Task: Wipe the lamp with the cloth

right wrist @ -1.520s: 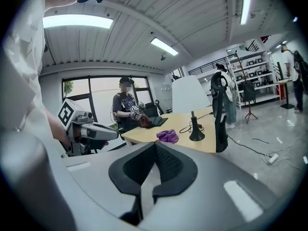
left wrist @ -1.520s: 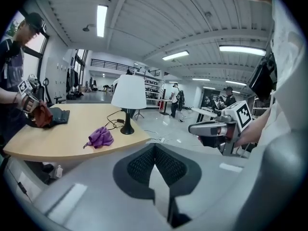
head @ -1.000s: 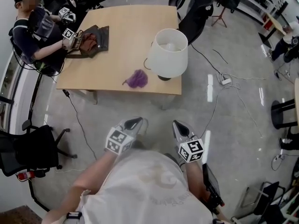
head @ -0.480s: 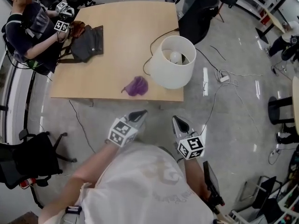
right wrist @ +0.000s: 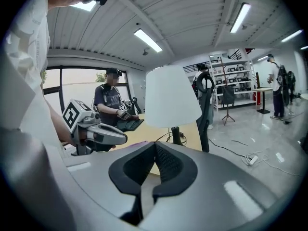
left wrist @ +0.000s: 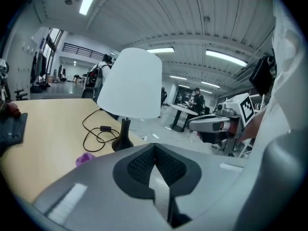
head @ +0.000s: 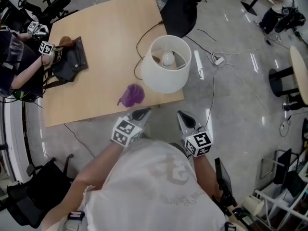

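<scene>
A white-shaded lamp (head: 166, 64) on a dark base stands near the wooden table's (head: 103, 42) front right corner; it also shows as the lamp (left wrist: 131, 85) and the lamp (right wrist: 172, 97) in the gripper views. A crumpled purple cloth (head: 131, 95) lies on the table just left of it, seen as the cloth (left wrist: 84, 158) low in the left gripper view. My left gripper (head: 141, 114) is shut and empty, off the table's near edge below the cloth. My right gripper (head: 185, 119) is shut and empty too, over the floor in front of the lamp.
A black cord (head: 144, 37) loops on the table behind the lamp. At the table's far left a person with grippers (head: 45, 47) handles a dark bag (head: 70, 61). A black chair (head: 180, 8) stands behind the table. Cables and a power strip (head: 219, 60) lie on the floor to the right.
Both grippers, still shut, have come closer to the table's near edge. The table, lamp and cloth now sit nearer and turned in the head view.
</scene>
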